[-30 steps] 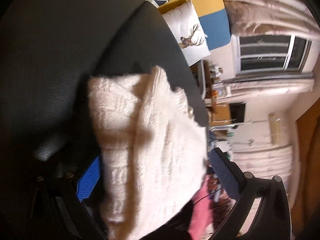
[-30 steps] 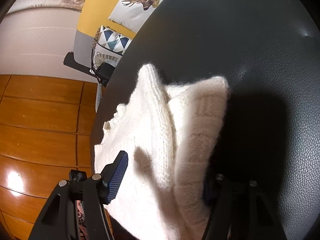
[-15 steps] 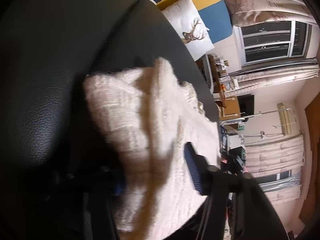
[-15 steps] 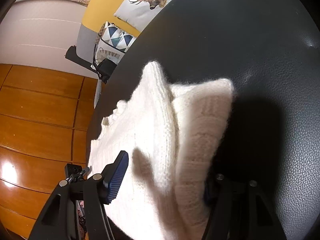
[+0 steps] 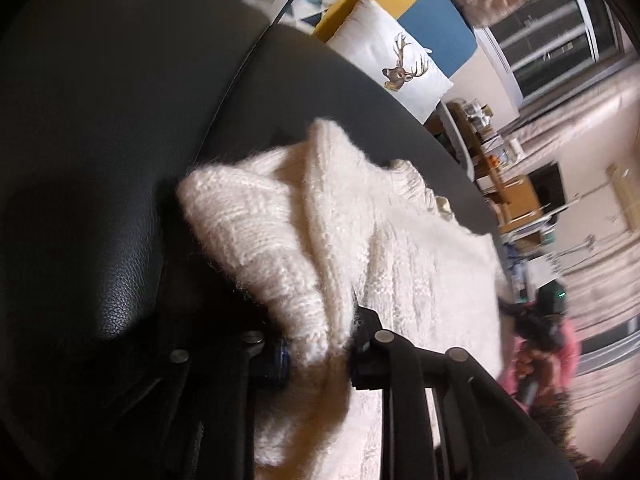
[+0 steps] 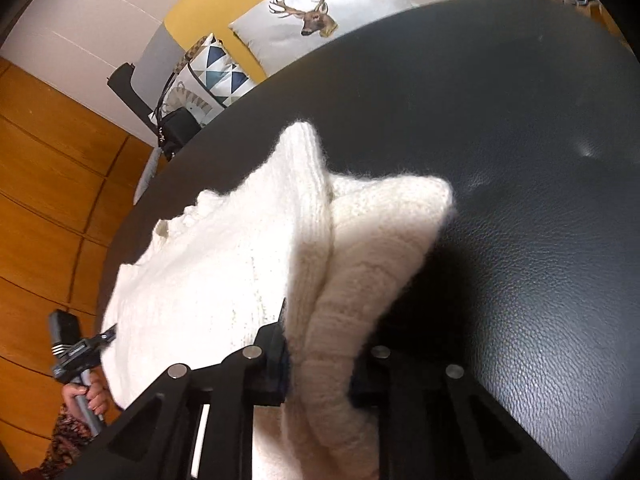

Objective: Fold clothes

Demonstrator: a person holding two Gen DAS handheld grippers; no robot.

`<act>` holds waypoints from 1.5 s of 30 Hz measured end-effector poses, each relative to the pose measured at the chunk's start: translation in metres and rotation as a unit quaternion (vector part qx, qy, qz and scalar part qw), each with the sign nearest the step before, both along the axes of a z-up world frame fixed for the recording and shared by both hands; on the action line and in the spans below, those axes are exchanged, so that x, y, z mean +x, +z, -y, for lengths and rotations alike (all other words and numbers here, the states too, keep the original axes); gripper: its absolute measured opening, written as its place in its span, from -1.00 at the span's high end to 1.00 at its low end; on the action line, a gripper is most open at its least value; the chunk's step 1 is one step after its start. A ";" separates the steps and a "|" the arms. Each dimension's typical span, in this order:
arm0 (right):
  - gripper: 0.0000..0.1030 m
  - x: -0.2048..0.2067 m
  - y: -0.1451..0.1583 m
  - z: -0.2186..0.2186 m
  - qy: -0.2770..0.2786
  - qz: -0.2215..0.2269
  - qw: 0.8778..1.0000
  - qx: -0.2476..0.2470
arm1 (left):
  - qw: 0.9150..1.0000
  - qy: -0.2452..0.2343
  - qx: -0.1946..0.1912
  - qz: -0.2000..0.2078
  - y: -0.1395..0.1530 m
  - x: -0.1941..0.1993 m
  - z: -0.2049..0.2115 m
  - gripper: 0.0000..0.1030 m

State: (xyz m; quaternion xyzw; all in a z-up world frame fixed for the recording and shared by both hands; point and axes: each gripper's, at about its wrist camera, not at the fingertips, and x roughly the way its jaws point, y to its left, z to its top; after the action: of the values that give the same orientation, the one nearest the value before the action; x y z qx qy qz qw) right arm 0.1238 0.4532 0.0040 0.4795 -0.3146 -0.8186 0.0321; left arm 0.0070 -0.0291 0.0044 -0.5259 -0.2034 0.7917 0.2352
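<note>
A cream knitted sweater lies bunched on a black leather surface, its thick folded edge raised toward the cameras. The left gripper is clamped on that rolled edge, fingers pinching the knit from both sides. The right gripper pinches the same thick fold, tilted low over the leather. At the near left of the right wrist view, a hand grips a handle. A deer-print cushion sits far behind.

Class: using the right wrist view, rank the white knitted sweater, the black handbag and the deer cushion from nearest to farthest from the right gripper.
1. White knitted sweater: clamped in the right gripper.
2. Black handbag: upper left, past the black surface's edge.
3. Deer cushion: top centre, behind everything else.
</note>
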 end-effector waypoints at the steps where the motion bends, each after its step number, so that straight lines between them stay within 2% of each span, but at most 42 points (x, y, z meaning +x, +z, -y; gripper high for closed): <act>1: 0.67 0.001 0.003 0.003 -0.004 -0.001 1.000 0.006 | 1.000 -0.001 -0.007 -0.011 0.005 0.003 -0.002 0.63; 2: 0.68 0.004 0.007 0.004 -0.009 -0.006 1.000 0.010 | 1.000 -0.003 -0.014 -0.023 0.009 0.006 -0.003 0.63; 5: 0.69 0.012 0.017 0.006 -0.023 -0.022 0.999 -0.004 | 0.999 0.005 0.016 -0.040 0.023 0.012 0.002 0.64; 10: 0.70 0.024 0.035 0.006 -0.040 -0.052 0.996 -0.061 | 0.996 -0.011 0.034 -0.076 0.053 0.022 -0.004 0.65; 13: 0.70 0.030 0.043 0.008 -0.048 -0.072 0.990 -0.110 | 0.995 -0.022 0.037 -0.093 0.068 0.029 -0.011 0.66; 18: 0.70 0.027 0.061 0.020 -0.048 -0.096 0.982 -0.155 | 0.990 -0.043 0.043 -0.127 0.095 0.042 -0.019 0.66; 25: 0.71 0.031 0.093 0.037 -0.023 -0.126 0.977 -0.169 | 0.982 -0.066 0.032 -0.172 0.130 0.058 -0.027 0.66; 31: 0.71 0.026 0.122 0.061 0.004 -0.149 0.974 -0.171 | 0.978 -0.053 0.042 -0.196 0.157 0.066 -0.006 0.66; 36: 0.71 0.013 0.145 0.092 0.036 -0.161 0.972 -0.168 | 0.976 -0.031 0.033 -0.215 0.176 0.073 0.026 0.66; 45: 0.71 -0.052 0.185 0.191 0.115 -0.169 0.963 -0.177 | 0.967 0.033 0.023 -0.253 0.206 0.094 0.115 0.65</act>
State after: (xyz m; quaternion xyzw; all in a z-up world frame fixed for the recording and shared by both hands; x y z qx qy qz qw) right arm 0.0715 0.2621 0.1885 0.3540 -0.3869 -0.8098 0.2632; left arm 0.1010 -0.1437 0.2108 -0.2962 -0.1726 0.9015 0.2642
